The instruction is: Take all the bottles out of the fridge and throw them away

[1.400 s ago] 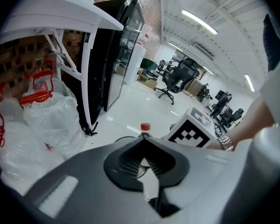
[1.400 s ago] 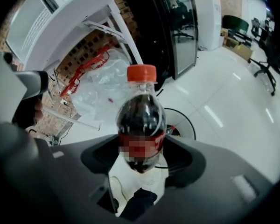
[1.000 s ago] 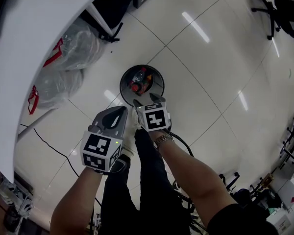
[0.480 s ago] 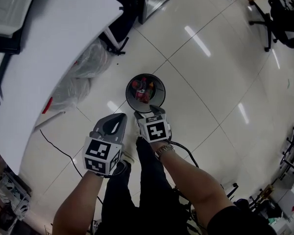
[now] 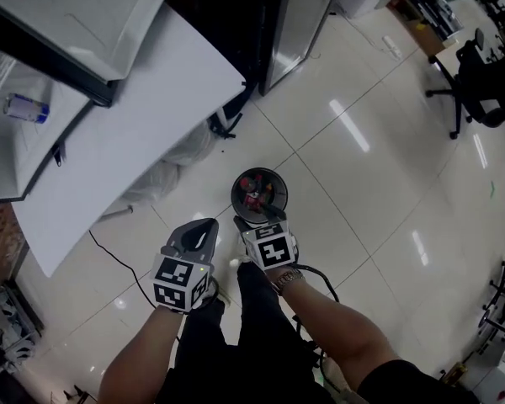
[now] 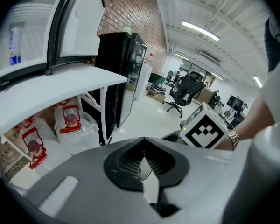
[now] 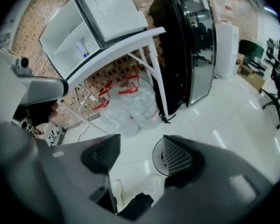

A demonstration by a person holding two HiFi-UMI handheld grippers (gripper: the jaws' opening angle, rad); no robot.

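Note:
A round black bin stands on the tiled floor with red-labelled bottles inside. Both grippers hang just short of it, over the person's legs. My left gripper is to the bin's left, its jaws closed together with nothing in them. My right gripper is open and empty; the bin's rim shows between its jaws. A small white fridge sits open on the white table. One blue-labelled bottle lies inside it, also visible in the right gripper view as a bottle.
Clear plastic bags with red ties lie under the table, beside its white legs. A tall black glass-door cabinet stands past the table. A cable runs along the floor at left. Office chairs stand at far right.
The head view has swung up and back: the bin looks smaller and farther, and the open fridge with its bottle has come into sight. Both grippers keep their place short of the bin.

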